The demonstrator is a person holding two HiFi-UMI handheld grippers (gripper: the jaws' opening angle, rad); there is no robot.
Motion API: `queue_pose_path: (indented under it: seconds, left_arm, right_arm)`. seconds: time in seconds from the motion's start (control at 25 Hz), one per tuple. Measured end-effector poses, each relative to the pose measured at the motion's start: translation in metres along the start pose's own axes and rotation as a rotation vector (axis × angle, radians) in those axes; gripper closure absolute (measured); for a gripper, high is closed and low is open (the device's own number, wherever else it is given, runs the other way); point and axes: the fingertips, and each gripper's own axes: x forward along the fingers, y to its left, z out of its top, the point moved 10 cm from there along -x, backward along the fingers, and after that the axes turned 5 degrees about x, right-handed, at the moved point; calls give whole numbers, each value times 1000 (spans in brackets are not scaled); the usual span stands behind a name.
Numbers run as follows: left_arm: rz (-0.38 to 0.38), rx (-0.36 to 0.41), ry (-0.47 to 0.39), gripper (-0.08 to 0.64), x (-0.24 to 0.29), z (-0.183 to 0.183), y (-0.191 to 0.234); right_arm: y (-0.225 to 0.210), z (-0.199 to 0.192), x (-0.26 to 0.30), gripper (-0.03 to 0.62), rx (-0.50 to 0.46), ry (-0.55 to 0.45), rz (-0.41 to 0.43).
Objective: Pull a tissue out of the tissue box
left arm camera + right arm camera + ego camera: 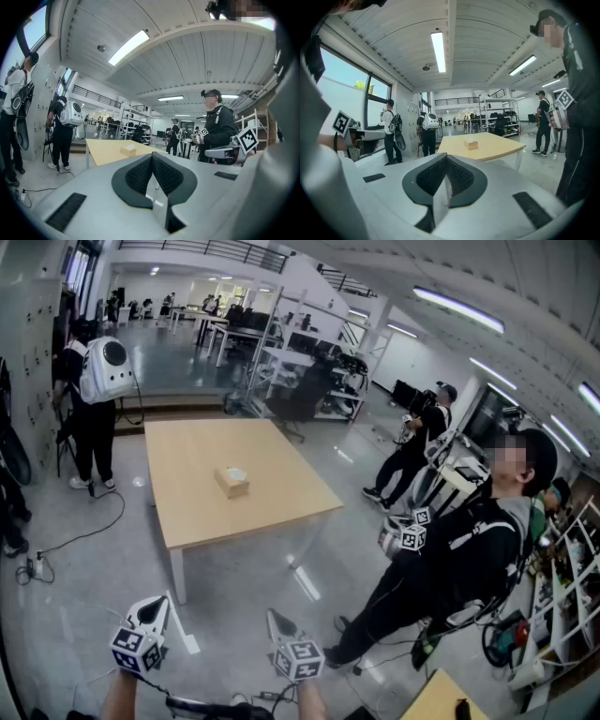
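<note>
Here, the left hand-held gripper (153, 607) and the right hand-held gripper (279, 626) are hovering with jaws pressed together, gripping nothing, while the tissue box (232, 481) is sitting well apart, midway across the table (187, 517).

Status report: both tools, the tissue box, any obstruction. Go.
Left tool and right tool both shut, empty, short of the table. Tissue box on table, untouched. Bystander stands to the right, off the path.
</note>
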Motion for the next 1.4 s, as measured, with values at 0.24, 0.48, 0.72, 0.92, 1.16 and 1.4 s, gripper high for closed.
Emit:
queue_pose_path:
  seconds: [0.24,0.48,0.72,0.92,1.16,1.4]
  left_arm:
    - [-2,1,0,552,6,7,7]
    - [6,1,-14,552,10,10,13]
    - [7,-8,-10,552,14,1,12]
    - [0,-6,-5,552,33,0,18]
    - [16,-8,3,552,80,7,36]
    - [39,-11,6,552,128,17,49]
  right_arm:
    - [0,5,10,580,17,-7,2]
    - [-1,6,14,580,27,-4,4]
    - [-3,4,10,580,27,-1,-6]
    - [-14,4,30,580,18,12,-11]
    - [-41,16,80,580,25,9,3]
    - [-73,38,120,580,21,16,29]
